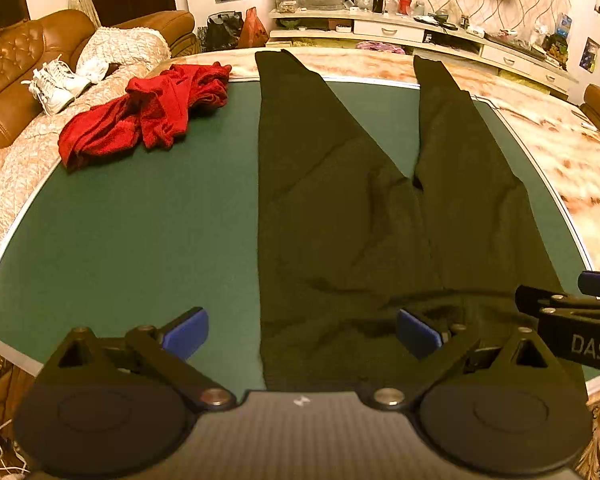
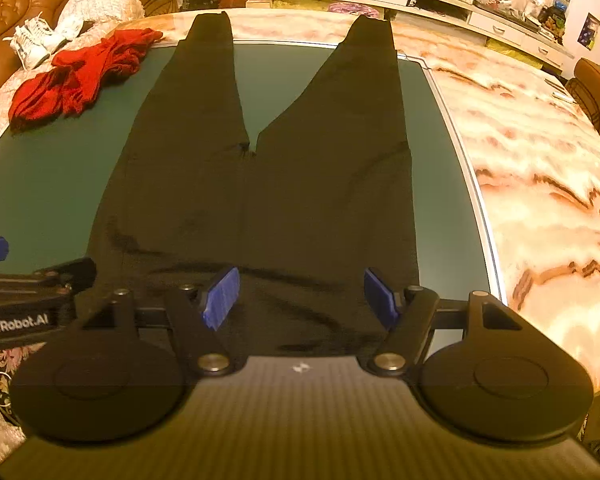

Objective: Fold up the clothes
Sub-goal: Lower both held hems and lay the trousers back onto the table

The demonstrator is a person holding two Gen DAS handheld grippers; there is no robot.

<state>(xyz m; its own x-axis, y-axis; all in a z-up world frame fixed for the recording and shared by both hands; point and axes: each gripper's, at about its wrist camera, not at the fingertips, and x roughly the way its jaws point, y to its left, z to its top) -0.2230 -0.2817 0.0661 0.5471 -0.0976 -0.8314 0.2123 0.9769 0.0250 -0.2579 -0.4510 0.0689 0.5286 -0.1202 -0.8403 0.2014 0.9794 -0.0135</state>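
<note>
black trousers (image 2: 260, 184) lie flat on the green mat (image 1: 140, 220) of the desk, waistband nearest the jaws and the two legs running straight ahead of them, parted in a v from the crotch, their cuffs reaching past the far edge of the mat onto the marbled desk (image 2: 540, 160) top. the right gripper (image 2: 300, 298) sits over the waistband with its jaws spread wide, both blue pads (image 2: 220, 298) above the cloth and holding nothing. the left gripper (image 1: 302, 336) has its jaws spread wide too, empty; they straddle the left edge of the waistband, so the right pad is over the trousers and the left pad over bare mat. each gripper shows at the side of the other's view, just beside it. ahead and to the left of the left jaws, well apart from the trousers, a crumpled red garment (image 1: 148, 116) lies at the mat's far left rim. beyond it, a brown leather sofa (image 1: 4, 80) carries a pale quilted throw and white sneakers (image 1: 56, 82).
</note>
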